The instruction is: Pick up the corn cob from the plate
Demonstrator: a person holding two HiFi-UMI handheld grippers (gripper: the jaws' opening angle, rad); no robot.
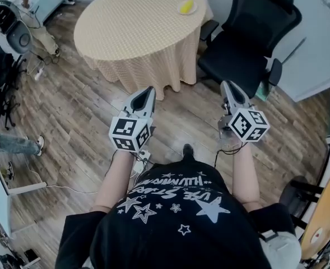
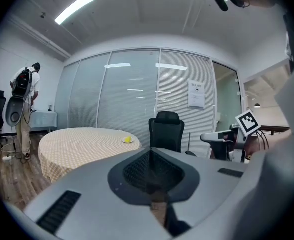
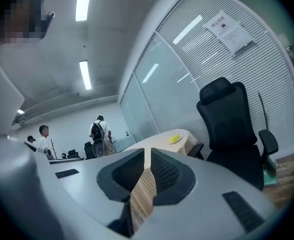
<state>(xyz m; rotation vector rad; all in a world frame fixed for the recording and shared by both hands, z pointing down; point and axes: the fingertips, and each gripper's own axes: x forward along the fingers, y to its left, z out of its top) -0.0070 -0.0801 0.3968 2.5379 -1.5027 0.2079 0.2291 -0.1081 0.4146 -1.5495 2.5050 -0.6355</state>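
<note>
A yellow corn cob lies on a small plate near the far right edge of a round table with a checked beige cloth. The person stands on the wood floor well short of the table, holding both grippers at waist height. My left gripper and right gripper point toward the table, both shut and empty. In the left gripper view the corn cob shows far off beyond the left gripper. The right gripper view has the corn cob small above the right gripper.
A black office chair stands at the table's right side, close to the plate. A person with a backpack stands far left by a counter. Cables and equipment lie on the floor at left. Glass partition walls close the room behind the table.
</note>
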